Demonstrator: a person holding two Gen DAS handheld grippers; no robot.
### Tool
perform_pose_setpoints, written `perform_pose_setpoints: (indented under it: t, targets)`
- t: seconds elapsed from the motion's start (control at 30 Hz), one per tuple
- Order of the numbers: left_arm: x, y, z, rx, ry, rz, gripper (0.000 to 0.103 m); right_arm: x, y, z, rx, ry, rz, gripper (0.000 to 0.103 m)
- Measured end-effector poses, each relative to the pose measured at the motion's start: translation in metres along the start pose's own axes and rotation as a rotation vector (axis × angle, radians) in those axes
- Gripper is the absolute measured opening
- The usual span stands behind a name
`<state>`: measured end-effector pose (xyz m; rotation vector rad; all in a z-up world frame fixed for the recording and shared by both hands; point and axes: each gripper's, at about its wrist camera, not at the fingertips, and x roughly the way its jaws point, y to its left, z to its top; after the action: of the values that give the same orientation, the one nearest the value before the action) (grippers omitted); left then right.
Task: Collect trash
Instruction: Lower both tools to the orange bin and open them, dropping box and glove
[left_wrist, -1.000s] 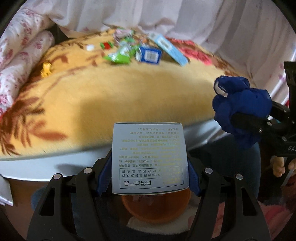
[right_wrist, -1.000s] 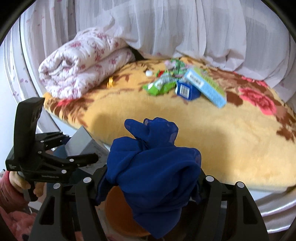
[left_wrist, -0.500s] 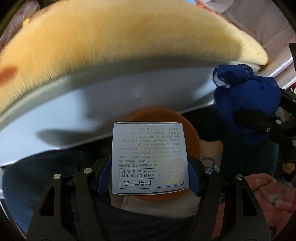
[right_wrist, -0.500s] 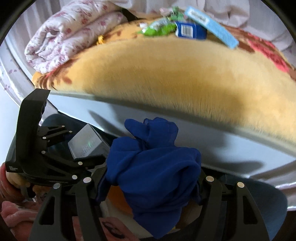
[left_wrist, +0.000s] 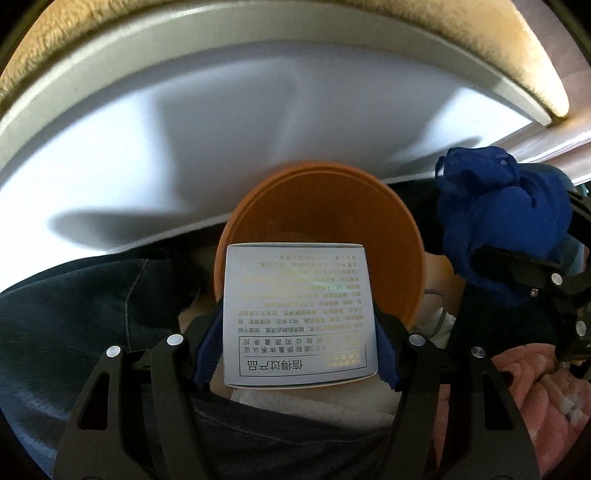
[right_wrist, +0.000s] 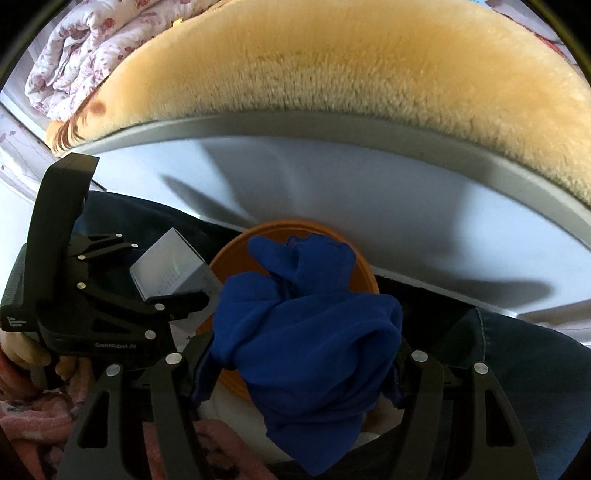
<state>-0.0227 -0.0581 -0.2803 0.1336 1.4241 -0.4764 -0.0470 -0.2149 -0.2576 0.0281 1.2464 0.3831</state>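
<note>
My left gripper (left_wrist: 297, 354) is shut on a pale grey printed carton (left_wrist: 297, 314), held by its two sides and pointing steeply down. Under the carton sits a round orange bin (left_wrist: 399, 236), open at the top. My right gripper (right_wrist: 299, 369) is shut on a crumpled blue cloth (right_wrist: 306, 339), which hangs over the same orange bin (right_wrist: 362, 273). In the left wrist view the blue cloth (left_wrist: 502, 218) and the right gripper show at the right. In the right wrist view the carton (right_wrist: 166, 273) and left gripper show at the left.
The white bed side (left_wrist: 147, 155) rises just behind the bin, topped by a yellow fleece blanket (right_wrist: 332, 62). A folded floral quilt (right_wrist: 70, 55) lies at the far left. Dark jeans legs (left_wrist: 74, 314) flank the bin, and pink fabric (left_wrist: 546, 398) lies low right.
Both grippers have sunk and tipped downward from over the bed to the floor beside it. The trash on the blanket has left view; the orange bin now lies under both loads.
</note>
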Motion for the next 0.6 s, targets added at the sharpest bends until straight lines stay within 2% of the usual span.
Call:
perform_pose_setpoints:
  t: [0.13, 0.2, 0.27, 0.6]
  targets:
    - [0.003, 0.002, -0.004, -0.005, 0.013, 0.001, 0.066, 0.01, 0.004, 0.002, 0.01, 0.028, 0.008, 0.072]
    - [0.004, 0.003, -0.003, -0.009, 0.02, 0.003, 0.069, 0.013, 0.004, 0.002, 0.017, 0.029, 0.016, 0.08]
    - [0.004, 0.004, -0.002, -0.02, 0.025, 0.007, 0.082, 0.011, 0.004, 0.004, 0.025, 0.013, 0.014, 0.087]
    - [0.002, 0.004, -0.001, -0.037, 0.019, 0.002, 0.086, 0.003, -0.002, 0.003, 0.043, -0.006, 0.012, 0.089]
